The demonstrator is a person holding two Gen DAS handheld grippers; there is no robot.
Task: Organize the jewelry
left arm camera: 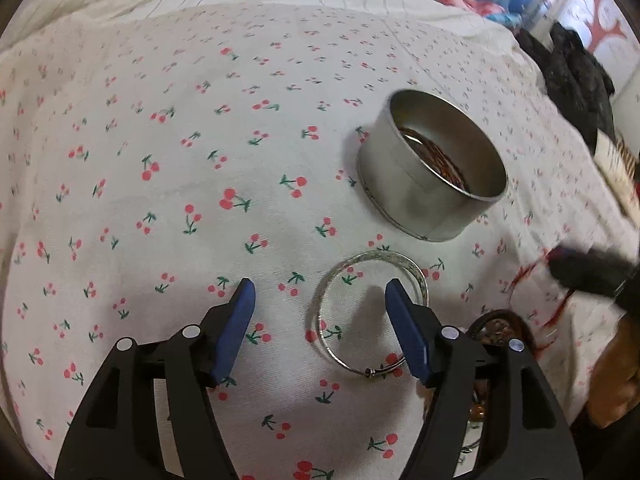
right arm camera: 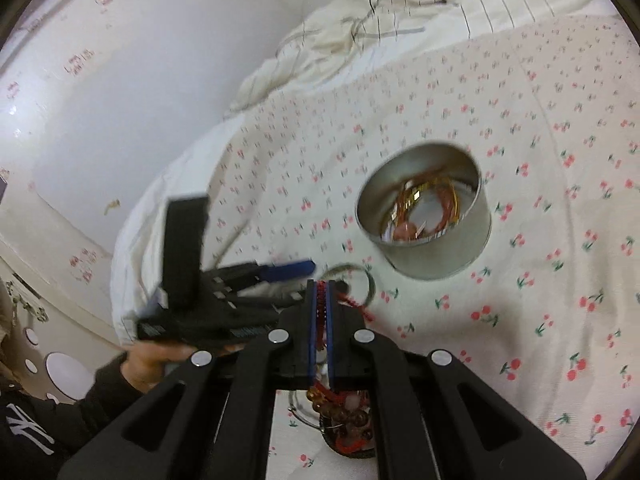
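My landmark is the one round metal tin, standing upright on the bed with its mouth up and no lid on it. It sits on the cherry-print sheet. Inside it lies a loose heap of thin gold and reddish bangles, lying flat on the bottom; I cannot count them.

On my side of the tin, just beside it but not touching, one silver bangle lies flat on the sheet, its small clasp bead at the edge farthest from the tin. My left gripper hangs over it with the blue pads apart and nothing clamped: one pad sits over the ring's inside, the other well outside it, away from the tin.

My right gripper is closed tight on one red braided cord bracelet. The cord runs lengthwise between the pads, toward the tin, with a short red end poking out past the tips and bending off to the side. Its amber and brown beads dangle behind the pads, on the side away from the tin. Under them, partly hidden, I see a dark round dish; its contents are unclear.

From the right wrist view my left hand, in a dark sleeve, holds the left gripper on the far side of the silver bangle from the tin.
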